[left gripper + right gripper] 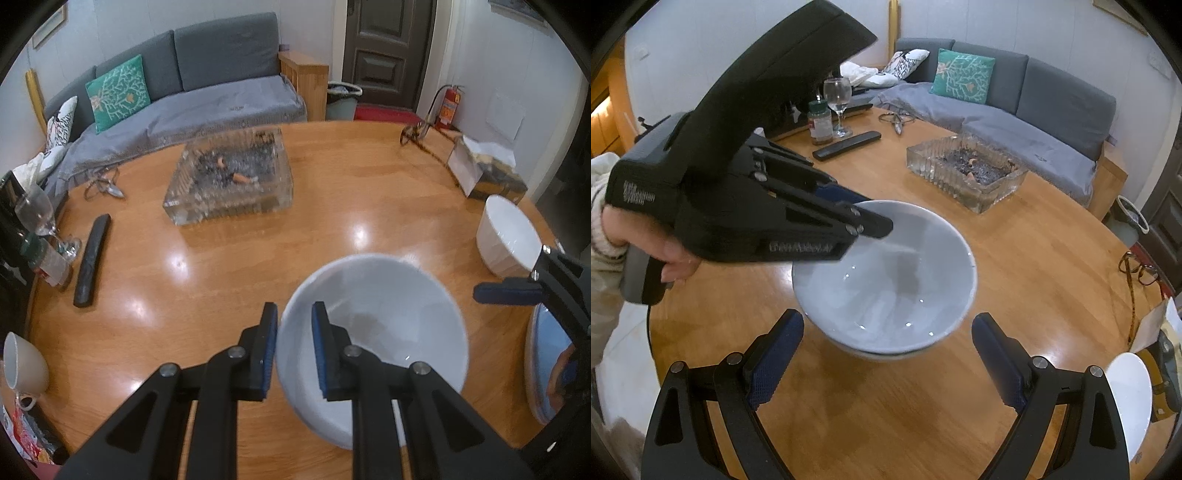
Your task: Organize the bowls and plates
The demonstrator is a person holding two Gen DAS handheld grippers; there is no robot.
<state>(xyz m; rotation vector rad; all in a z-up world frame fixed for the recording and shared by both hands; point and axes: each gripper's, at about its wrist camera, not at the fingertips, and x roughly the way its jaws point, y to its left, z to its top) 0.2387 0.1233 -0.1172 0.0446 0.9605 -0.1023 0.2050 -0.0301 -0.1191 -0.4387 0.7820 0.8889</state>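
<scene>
Left gripper (293, 347) jaws narrow, pinching near rim of pale grey round ceramic bowl (388, 325); right gripper (886, 363) jaws wide, empty, bowl straight ahead between them.

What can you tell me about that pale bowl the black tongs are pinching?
The bowl is round, deep, pale grey-white and glossy, likely glazed ceramic, and empty. The left gripper clamps its rim, one finger inside, one outside. It sits upright over the wooden table, and a second rim just beneath suggests it rests in or right above another bowl. The right gripper is open before it, not touching.
</scene>
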